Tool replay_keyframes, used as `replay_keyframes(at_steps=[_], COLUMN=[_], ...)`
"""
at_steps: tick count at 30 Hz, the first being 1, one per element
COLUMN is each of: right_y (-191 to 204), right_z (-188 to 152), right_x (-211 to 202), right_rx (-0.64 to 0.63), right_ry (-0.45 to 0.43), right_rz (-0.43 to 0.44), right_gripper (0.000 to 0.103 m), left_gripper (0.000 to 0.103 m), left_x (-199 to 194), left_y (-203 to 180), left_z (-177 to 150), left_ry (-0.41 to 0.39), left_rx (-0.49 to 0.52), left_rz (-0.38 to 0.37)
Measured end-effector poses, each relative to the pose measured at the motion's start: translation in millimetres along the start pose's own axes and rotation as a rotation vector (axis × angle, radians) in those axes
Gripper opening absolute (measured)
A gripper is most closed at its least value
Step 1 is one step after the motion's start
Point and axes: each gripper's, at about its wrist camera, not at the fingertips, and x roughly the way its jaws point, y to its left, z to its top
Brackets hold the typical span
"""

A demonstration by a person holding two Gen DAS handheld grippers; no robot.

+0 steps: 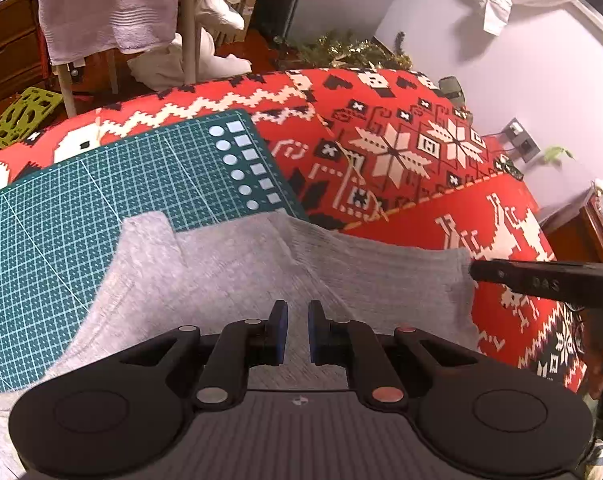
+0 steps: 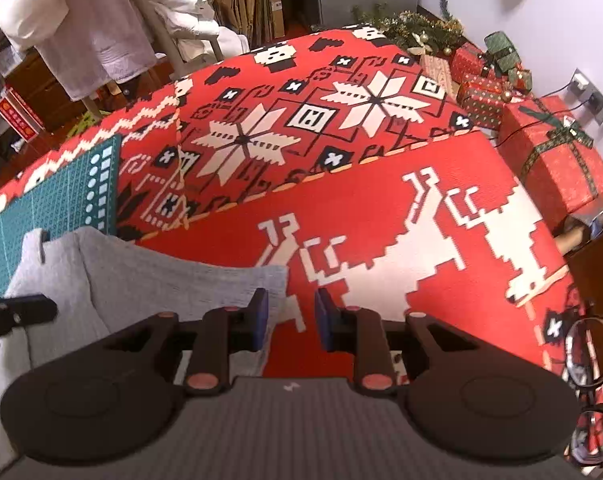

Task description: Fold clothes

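A light grey knitted garment (image 1: 237,280) is lying across the green gridded cutting mat (image 1: 81,200) and red patterned tablecloth (image 2: 381,208). The left gripper (image 1: 297,332) is hovering over it, jaws slightly parted and holding nothing. The right gripper (image 2: 291,316) is poised at its edge, jaws apart and empty.

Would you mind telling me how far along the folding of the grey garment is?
Early, by the look of it. Done: the grey garment lies spread, partly on the green mat and partly on the red cloth. In hand: nothing is gripped; the left gripper hangs open over the fabric, and the right gripper is open at its right edge. Left: gripping an edge and making every fold; no finished fold shows.
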Motion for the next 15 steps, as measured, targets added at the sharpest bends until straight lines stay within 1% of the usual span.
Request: replay_keyframes(at_steps=[3, 9, 12, 15], right_y=[0, -3, -1, 2], right_z=[-6, -40, -50, -52], right_x=[-9, -27, -27, -23], right_rx=[0.029, 0.127, 0.172, 0.206], right_ry=[-0.01, 0.038, 0.046, 0.042], right_rz=[0.022, 0.048, 0.056, 0.066], right_gripper=[0.028, 0.027, 0.027, 0.027], left_gripper=[0.009, 0.009, 0.009, 0.009], left_x=[-2, 1, 4, 3], left_y=[-8, -28, -36, -45], left_z=[-1, -1, -3, -5], left_ry=[0.004, 0.035, 0.059, 0.068], left_rx=[0.0, 0.023, 0.034, 0.059], left_rz=[-0.017, -0.079, -0.101, -0.108])
